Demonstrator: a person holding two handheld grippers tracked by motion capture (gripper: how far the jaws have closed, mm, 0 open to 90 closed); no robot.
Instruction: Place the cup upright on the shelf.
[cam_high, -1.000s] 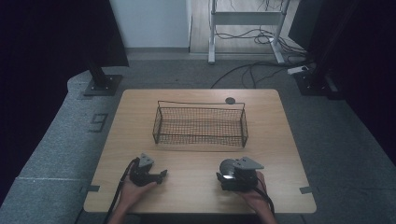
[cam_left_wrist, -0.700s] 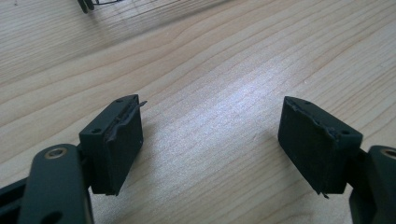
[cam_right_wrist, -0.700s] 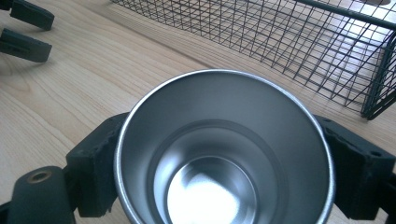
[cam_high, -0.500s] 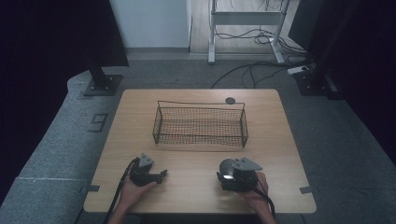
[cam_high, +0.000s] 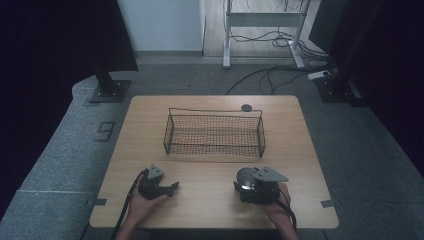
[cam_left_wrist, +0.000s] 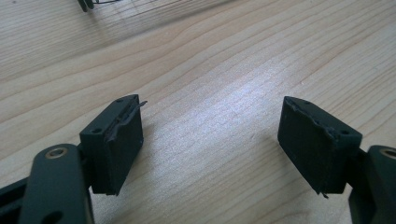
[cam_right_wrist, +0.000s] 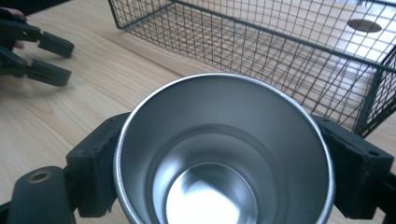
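Note:
A shiny steel cup (cam_right_wrist: 210, 196) stands upright between the black jaws of my right gripper (cam_right_wrist: 224, 140), which is shut on its sides. In the high view the cup (cam_high: 244, 176) and the right gripper (cam_high: 247, 185) rest near the table's front right. A black wire basket (cam_high: 214, 150) sits mid-table, with nothing visible inside it. Front left, my left gripper (cam_high: 175, 187) lies on the wood with its jaws open. The left gripper (cam_left_wrist: 212, 123) has bare table between its pads. Seen from the right gripper view, the left gripper (cam_right_wrist: 44, 58) is off to the left.
A small dark round disc (cam_high: 246, 107) lies on the table behind the basket's far right corner, also seen past the basket (cam_right_wrist: 261, 42) as the disc (cam_right_wrist: 364, 24). The wooden table (cam_high: 300, 150) has bare strips on both sides of the basket. Stands and cables lie on the floor beyond.

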